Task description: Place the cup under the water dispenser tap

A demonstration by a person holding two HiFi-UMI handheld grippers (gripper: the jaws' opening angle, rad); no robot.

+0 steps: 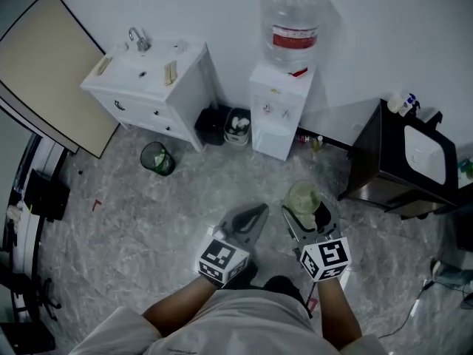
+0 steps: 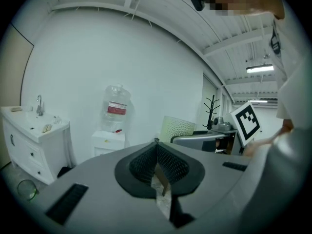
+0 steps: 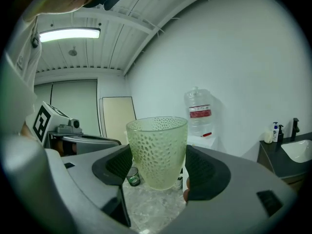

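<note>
A pale green dimpled cup [image 3: 158, 150] stands upright between the jaws of my right gripper [image 3: 159, 165], which is shut on it; in the head view the cup [image 1: 304, 197] sits above the right gripper [image 1: 308, 220]. The white water dispenser [image 1: 278, 108] with a clear bottle [image 1: 291, 22] stands against the far wall, well ahead of both grippers; it also shows as the dispenser [image 3: 200, 118] and the dispenser [image 2: 113, 128]. My left gripper [image 1: 250, 221] is shut and holds nothing; its jaws meet in the left gripper view [image 2: 157, 161].
A white sink cabinet [image 1: 151, 87] stands left of the dispenser, with a black bin [image 1: 212, 124] and a white-filled bin [image 1: 237, 126] between them. A green mesh basket [image 1: 157, 157] sits on the marble floor. A dark cabinet with a basin [image 1: 403, 161] is at right.
</note>
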